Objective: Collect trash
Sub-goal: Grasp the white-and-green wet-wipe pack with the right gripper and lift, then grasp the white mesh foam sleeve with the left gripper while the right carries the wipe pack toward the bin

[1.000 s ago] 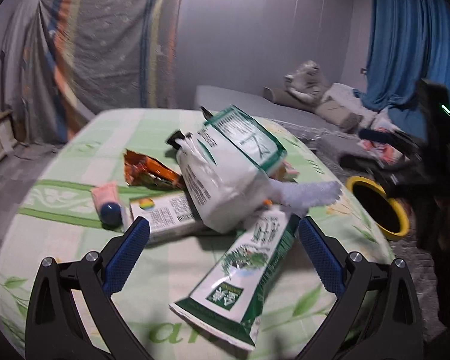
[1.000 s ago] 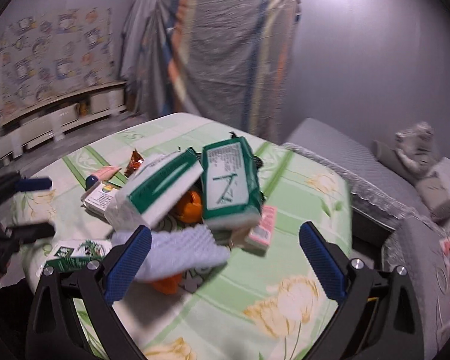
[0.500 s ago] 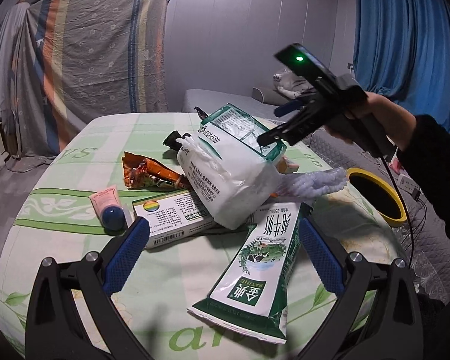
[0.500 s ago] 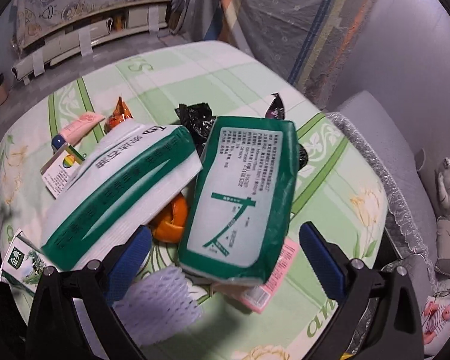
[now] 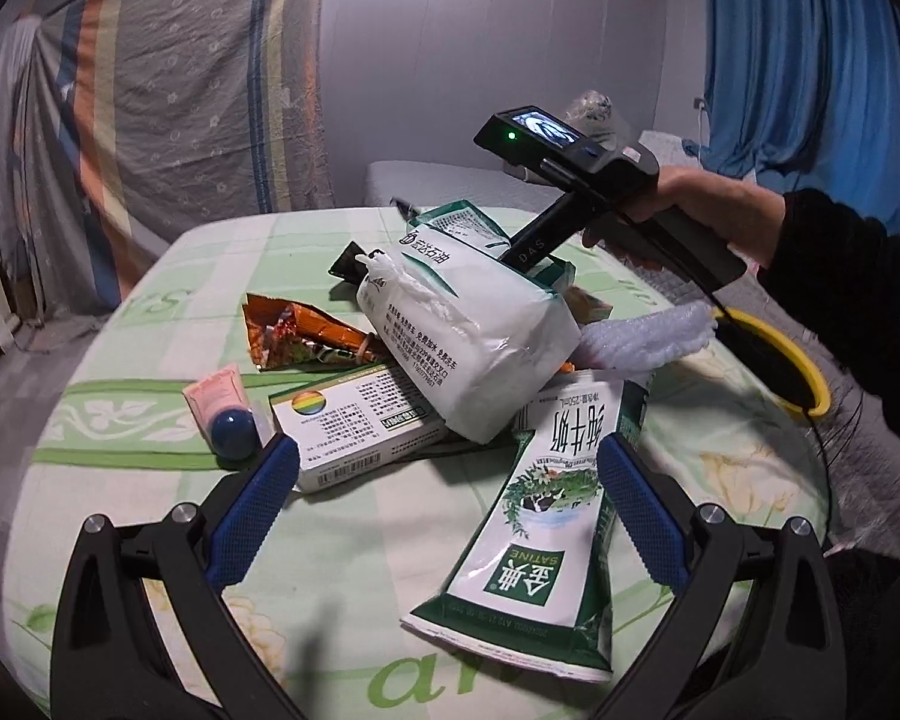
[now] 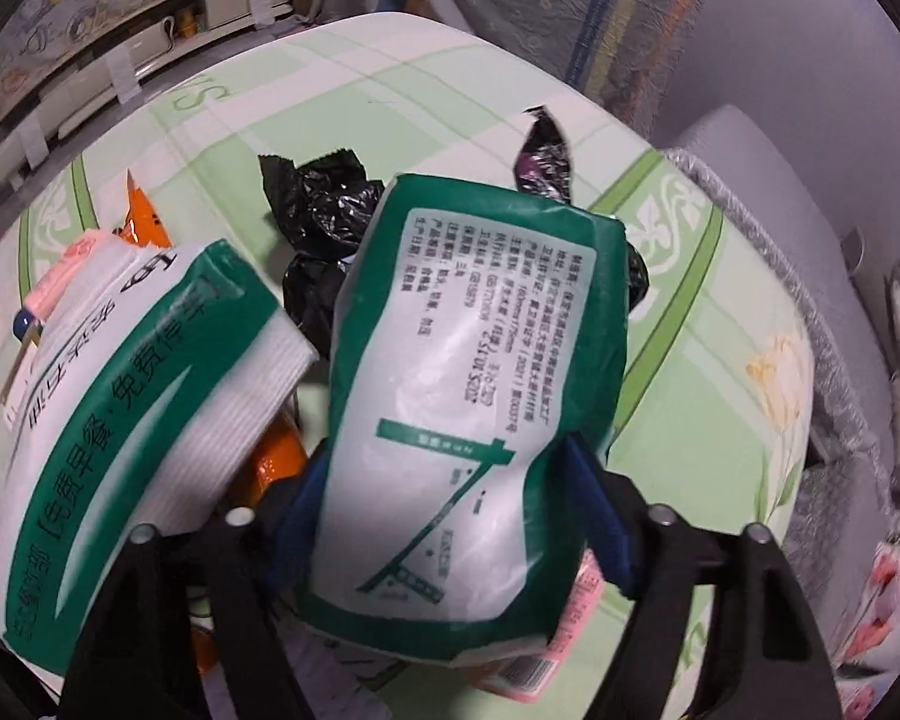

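Observation:
A heap of trash lies on the green-patterned table [image 5: 342, 546]. My right gripper [image 6: 450, 510] has closed its blue jaws on the near end of a green-and-white tissue pack [image 6: 474, 360]; in the left wrist view it reaches down behind the pile [image 5: 528, 252]. A second tissue pack [image 6: 132, 396] [image 5: 468, 324] lies beside it. My left gripper [image 5: 444, 486] is open and empty, low over the table, with a flattened green milk carton [image 5: 546, 510] and a white box [image 5: 354, 420] between its fingers.
An orange snack wrapper [image 5: 306, 336], a pink tube with a blue cap [image 5: 225, 408], black wrappers [image 6: 324, 222], a white foam net [image 5: 648, 336] and a pink packet [image 6: 546, 660] lie around. A yellow-rimmed bin [image 5: 780, 372] stands off the table's right edge.
My right gripper came down onto the pile and closed on the green-and-white tissue pack. My left gripper moved slightly nearer the carton and stayed open.

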`<state>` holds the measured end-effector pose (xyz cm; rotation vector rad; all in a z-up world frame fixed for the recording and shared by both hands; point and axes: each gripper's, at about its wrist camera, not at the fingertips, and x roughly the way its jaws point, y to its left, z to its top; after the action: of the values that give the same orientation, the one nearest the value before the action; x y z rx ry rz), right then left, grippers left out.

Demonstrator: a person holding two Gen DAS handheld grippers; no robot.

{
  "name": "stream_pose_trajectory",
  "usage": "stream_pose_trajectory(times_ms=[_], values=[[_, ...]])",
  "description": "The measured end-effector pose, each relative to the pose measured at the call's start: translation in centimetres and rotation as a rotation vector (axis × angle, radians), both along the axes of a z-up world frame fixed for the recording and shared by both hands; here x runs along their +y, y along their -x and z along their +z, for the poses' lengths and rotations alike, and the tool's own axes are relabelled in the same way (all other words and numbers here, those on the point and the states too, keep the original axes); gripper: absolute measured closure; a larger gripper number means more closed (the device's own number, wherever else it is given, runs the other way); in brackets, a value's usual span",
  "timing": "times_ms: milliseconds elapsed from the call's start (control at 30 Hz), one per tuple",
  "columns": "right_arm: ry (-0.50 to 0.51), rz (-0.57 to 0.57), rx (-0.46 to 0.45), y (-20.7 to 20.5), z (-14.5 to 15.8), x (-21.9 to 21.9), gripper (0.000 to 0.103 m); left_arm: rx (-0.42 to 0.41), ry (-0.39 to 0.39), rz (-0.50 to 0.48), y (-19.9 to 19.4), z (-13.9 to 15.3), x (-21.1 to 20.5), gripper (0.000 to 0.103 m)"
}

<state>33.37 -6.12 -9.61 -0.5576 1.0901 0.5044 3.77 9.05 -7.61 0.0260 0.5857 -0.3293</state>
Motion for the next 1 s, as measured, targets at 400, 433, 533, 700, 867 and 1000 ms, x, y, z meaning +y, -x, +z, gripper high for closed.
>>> stream_pose_trajectory(times_ms=[400, 433, 533, 700, 867, 1000], values=[[-0.407, -0.168, -0.017, 1.6, 6.1, -8.2, 0.085, 0.005, 0.010, -0.181, 0.5, 0.9, -3.6, 0.008], [-0.435, -0.175, -0.020, 2.0, 6.6, -8.9, 0.085, 0.011, 0.013, -0.182, 0.3, 0.9, -4.0, 0.008], [-0.504, -0.192, -0.034, 3.8, 7.7, -10.9, 0.086, 0.039, 0.016, -0.167, -1.1, 1.2, -5.2, 0.008], [-0.571, -0.209, -0.066, 7.8, 8.9, -14.1, 0.086, 0.064, 0.022, -0.214, -3.1, 2.4, -8.1, 0.008], [-0.603, -0.250, -0.081, 11.2, 9.0, -16.7, 0.086, 0.045, -0.086, -0.253, -4.5, 2.7, -11.9, 0.008], [-0.643, -0.255, -0.109, 14.0, 9.5, -18.3, 0.086, 0.059, -0.124, -0.269, -6.0, 2.6, -13.7, 0.008]])
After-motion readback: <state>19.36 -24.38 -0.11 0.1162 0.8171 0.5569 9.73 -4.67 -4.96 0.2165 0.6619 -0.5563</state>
